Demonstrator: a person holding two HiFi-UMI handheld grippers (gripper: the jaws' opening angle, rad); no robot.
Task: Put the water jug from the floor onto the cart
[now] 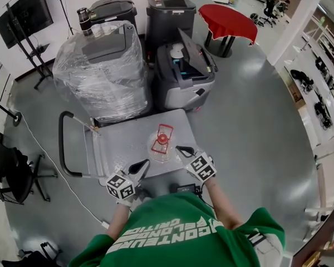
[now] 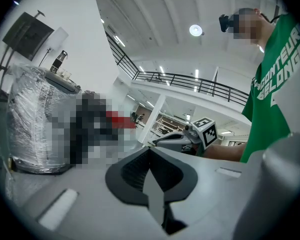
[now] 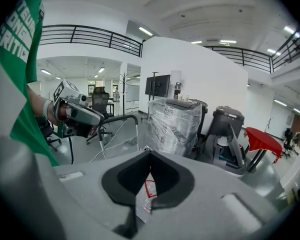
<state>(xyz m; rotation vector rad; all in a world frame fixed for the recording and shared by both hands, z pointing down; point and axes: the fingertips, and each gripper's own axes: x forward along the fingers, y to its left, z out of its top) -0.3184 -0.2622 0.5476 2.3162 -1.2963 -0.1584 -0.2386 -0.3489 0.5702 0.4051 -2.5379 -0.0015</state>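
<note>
The clear jug [image 1: 162, 142], red cap and handle, stands on the cart [image 1: 122, 143]. The left hand-held gripper [image 1: 141, 164] and right hand-held gripper [image 1: 183, 150] are pressed together, empty.

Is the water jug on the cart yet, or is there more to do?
Done: the jug stands on the cart, not on the floor. In hand: nothing. The left gripper and the right gripper are both shut and empty, close beside the jug. Left: it looks like nothing but drawing the grippers away.
</note>
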